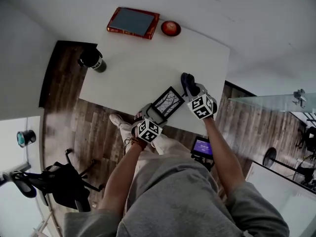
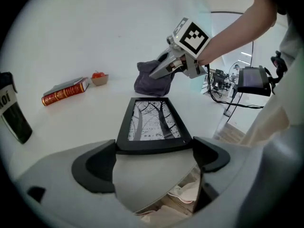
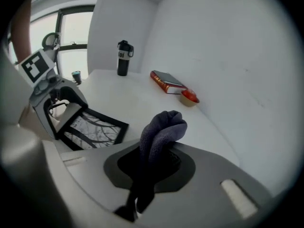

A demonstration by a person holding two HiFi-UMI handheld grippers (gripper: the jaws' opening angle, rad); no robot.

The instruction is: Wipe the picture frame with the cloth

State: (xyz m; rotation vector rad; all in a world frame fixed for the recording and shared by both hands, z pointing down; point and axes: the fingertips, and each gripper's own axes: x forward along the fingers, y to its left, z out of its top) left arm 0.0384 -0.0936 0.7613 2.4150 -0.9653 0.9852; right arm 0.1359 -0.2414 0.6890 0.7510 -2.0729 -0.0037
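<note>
A black picture frame [image 1: 169, 102] with a tree print lies near the front edge of the white table [image 1: 148, 68]. My left gripper [image 1: 150, 118] holds the frame's near edge [image 2: 154, 145] between its jaws, shut on it. My right gripper [image 1: 190, 87] is shut on a dark purple cloth [image 3: 159, 137], which bunches up out of the jaws. In the left gripper view the cloth [image 2: 151, 80] hangs just beyond the frame's far end, about touching the table. The right gripper view shows the frame [image 3: 92, 127] to the left with the left gripper on it.
A red book [image 1: 133, 22] and a small bowl with something red [image 1: 171, 28] lie at the table's far edge. A dark bottle [image 1: 93, 59] stands at the left corner. A black chair [image 1: 59, 181] and a lit screen [image 1: 203, 147] are on the floor nearby.
</note>
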